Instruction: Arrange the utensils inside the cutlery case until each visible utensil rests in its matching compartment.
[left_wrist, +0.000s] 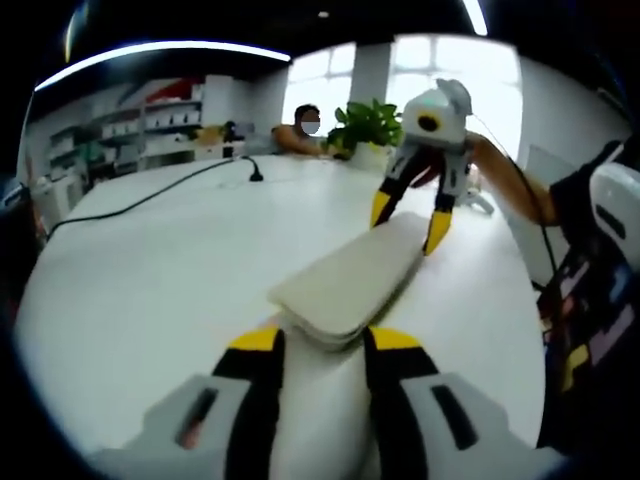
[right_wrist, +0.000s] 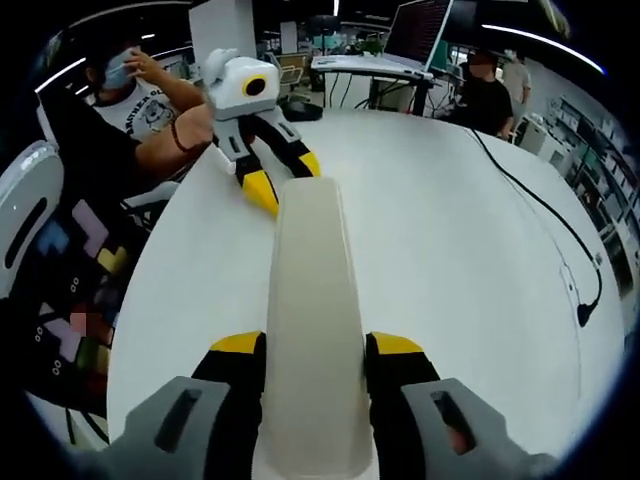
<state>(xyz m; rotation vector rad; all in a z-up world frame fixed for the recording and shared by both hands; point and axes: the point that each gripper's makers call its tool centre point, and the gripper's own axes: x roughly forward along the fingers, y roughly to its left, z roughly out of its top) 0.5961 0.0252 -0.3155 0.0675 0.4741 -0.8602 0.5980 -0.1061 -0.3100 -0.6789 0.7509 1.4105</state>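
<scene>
A long, closed, off-white cutlery case (left_wrist: 350, 280) lies over the white table (left_wrist: 150, 290), held at both ends. In the left gripper view my left gripper (left_wrist: 325, 340) is shut on its near end, with a yellow-tipped jaw on either side. At the far end my right gripper (left_wrist: 408, 222) straddles the case. In the right gripper view the case (right_wrist: 310, 300) runs away from my right gripper (right_wrist: 316, 345), which is shut on its sides. My left gripper (right_wrist: 283, 176) clamps the far end. No utensils show; the lid hides the inside.
A black cable (left_wrist: 150, 195) with a plug crosses the table; it is also in the right gripper view (right_wrist: 560, 250). A potted plant (left_wrist: 365, 125) stands at the table's far edge. A seated person (right_wrist: 130, 110) holds the grippers. Another person (right_wrist: 485, 95) sits by a monitor (right_wrist: 418, 30).
</scene>
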